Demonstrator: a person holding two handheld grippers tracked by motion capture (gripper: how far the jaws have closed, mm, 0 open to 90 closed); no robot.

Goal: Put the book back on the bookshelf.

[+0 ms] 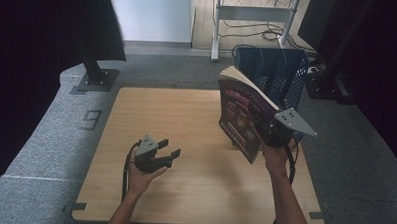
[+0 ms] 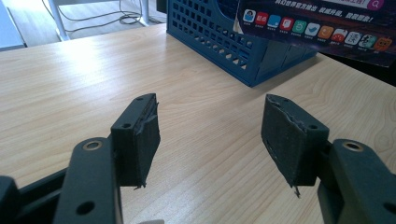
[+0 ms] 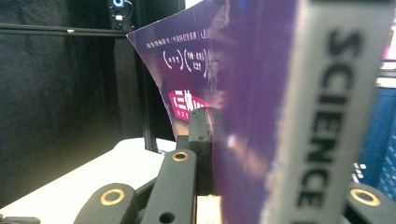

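Table [image 1: 185, 141] takes up most of the scene, a pale wooden top set on grey carpet, bare across its middle and left. At its far right corner stands a blue perforated file rack [image 1: 275, 74] with upright slots (its lattice wall also looms close in the left gripper view). Next in size is the book [image 1: 241, 118], a purple-covered paperback held up in the air just in front of the rack, tilted, page edges uppermost and spine toward the person. The right gripper [image 1: 266, 128] is clamped on it near the spine; the right gripper view shows one black jaw pressed flat against the purple cover beside the white spine lettering.

As I judge it, the work is about halfway: the book is already lifted off the table and carried near the rack, but it is not yet in any slot. What is left is to bring it upright over a slot, lower it in and let go.

The left gripper [image 1: 162, 153] hovers low over the table's near left part, jaws spread wide with nothing between them, well apart from the book. Nothing lies between book and rack; the rack's own front wall and dividers look like the only things the lower corner of the book could catch on.
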